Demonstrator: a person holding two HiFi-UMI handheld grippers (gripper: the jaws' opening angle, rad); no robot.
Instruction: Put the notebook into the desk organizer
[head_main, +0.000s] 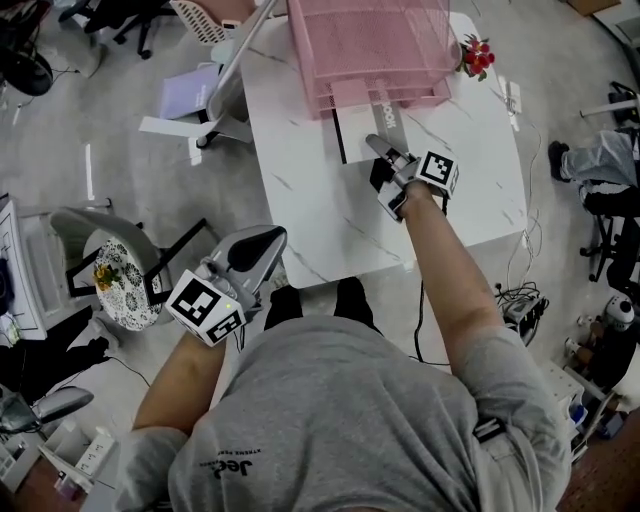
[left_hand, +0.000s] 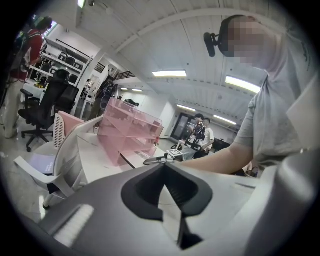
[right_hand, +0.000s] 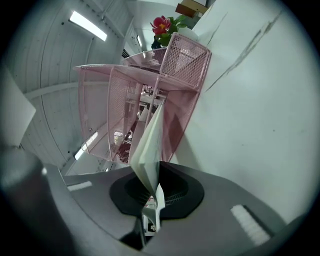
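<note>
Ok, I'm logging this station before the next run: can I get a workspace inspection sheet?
Surface: white marbled table.
Job's things: pink mesh desk organizer at the far edge; notebook in front of it, not yet inside.
Clutter: red flowers at the far right corner.
Grippers: right gripper shut on the notebook; left gripper shut, empty, off the table's near left.
Cables: cable tangle on the floor right of the table.
Surroundings: white chair at left, a person's legs at right.

We see a white marbled worktop (head_main: 320, 200). Beyond the right hand-held gripper (head_main: 374, 143) a pink mesh desk organizer (head_main: 370, 50) stands on it, with red flowers (head_main: 476, 55) further to the right.
</note>
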